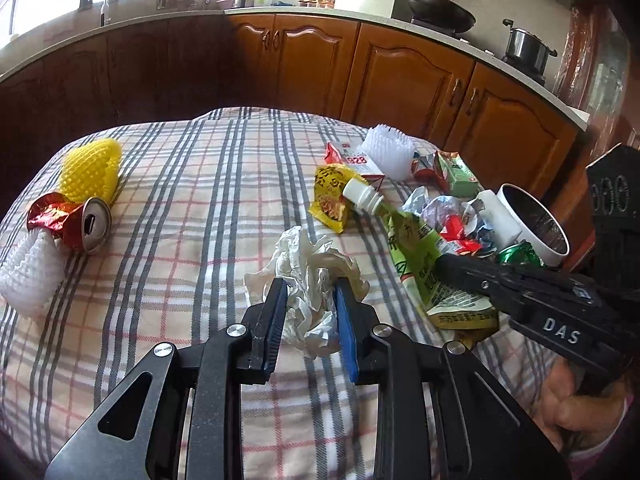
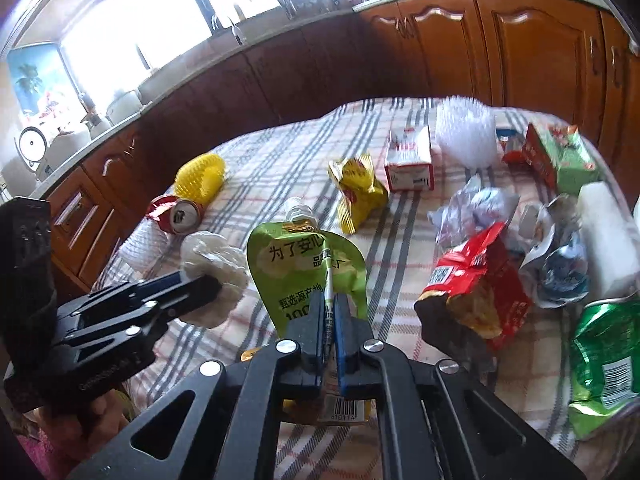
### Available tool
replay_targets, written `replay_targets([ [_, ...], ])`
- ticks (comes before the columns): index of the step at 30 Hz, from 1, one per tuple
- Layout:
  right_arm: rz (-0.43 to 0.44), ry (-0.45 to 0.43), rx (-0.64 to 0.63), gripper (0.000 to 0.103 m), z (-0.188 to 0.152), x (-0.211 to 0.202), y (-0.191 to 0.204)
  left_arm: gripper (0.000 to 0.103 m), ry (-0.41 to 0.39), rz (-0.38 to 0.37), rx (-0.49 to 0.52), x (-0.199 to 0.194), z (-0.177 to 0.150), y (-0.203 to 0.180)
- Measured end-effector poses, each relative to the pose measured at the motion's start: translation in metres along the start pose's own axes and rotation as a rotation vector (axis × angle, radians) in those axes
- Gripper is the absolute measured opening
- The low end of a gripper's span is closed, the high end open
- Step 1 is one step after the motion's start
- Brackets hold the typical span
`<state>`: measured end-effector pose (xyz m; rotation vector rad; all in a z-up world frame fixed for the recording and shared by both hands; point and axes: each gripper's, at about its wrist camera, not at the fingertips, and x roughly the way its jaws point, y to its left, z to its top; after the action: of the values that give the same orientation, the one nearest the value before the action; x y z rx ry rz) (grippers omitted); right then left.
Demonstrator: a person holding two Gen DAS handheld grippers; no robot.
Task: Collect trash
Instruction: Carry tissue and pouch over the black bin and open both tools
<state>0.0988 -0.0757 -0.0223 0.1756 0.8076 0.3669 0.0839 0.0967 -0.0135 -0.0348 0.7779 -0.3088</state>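
Left gripper (image 1: 310, 292) jaws closed in on a crumpled white tissue wad (image 1: 308, 280), soft and creased, gripped near-centre of the plaid tablecloth (image 1: 180, 184). In the right wrist view the same wad (image 2: 214, 276) sits at the left gripper's tip.

Right gripper (image 2: 329, 312) jaws narrow, pinching the flat lower part of a glossy green spout pouch (image 2: 304, 264) with a white screw cap (image 2: 298, 210) at its far end. In the left wrist view the pouch (image 1: 420, 248) lies right of the tissue, cap pointing far-left.

Far left of cloth: dented red soda can (image 1: 80, 224), round top facing the camera; yellow foam net sleeve (image 1: 92, 172) just behind it; white foam net sleeve (image 1: 32, 272) beside it at the left cloth edge.

Centre-far: crinkled yellow foil snack wrapper (image 2: 356, 196); red-white cardboard carton (image 2: 410, 160); white foam net (image 2: 464, 136) behind it.

Right cluster, crowded, items touching: crushed bluish-white paper (image 2: 476, 208), red snack bag (image 2: 476, 280) open with dark inside, green-red packet (image 2: 560, 156), crushed green can (image 2: 604, 360), white paper cup (image 1: 532, 224) on its side with dark inner wall.

Bare cloth in the wide band between the left group and the tissue, and in the near-left part. Cloth drops off at the far edge toward brown wooden cabinets (image 1: 400, 68).
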Motion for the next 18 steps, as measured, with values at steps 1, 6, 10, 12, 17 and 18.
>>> replay_targets([
  [1,-0.001,-0.029,-0.007,0.004,0.002,-0.012,0.001,0.023,-0.004,-0.011,0.004,-0.002,0.003,-0.005],
  [6,-0.026,-0.127,0.016,0.004,0.007,-0.065,-0.016,0.023,-0.025,-0.063,0.061,-0.004,0.019,-0.048],
  [10,-0.089,-0.171,0.070,0.004,0.004,-0.101,-0.051,0.023,-0.021,-0.116,0.114,0.002,0.031,-0.093],
  [12,-0.129,-0.195,0.098,0.004,0.002,-0.119,-0.070,0.023,-0.018,-0.139,0.146,0.007,0.035,-0.117],
  [17,-0.223,-0.241,0.176,0.005,-0.005,-0.154,-0.121,0.023,-0.003,-0.187,0.210,0.023,0.045,-0.175],
  [18,-0.242,-0.247,0.190,0.005,-0.007,-0.160,-0.130,0.023,0.000,-0.196,0.220,0.026,0.046,-0.186],
])
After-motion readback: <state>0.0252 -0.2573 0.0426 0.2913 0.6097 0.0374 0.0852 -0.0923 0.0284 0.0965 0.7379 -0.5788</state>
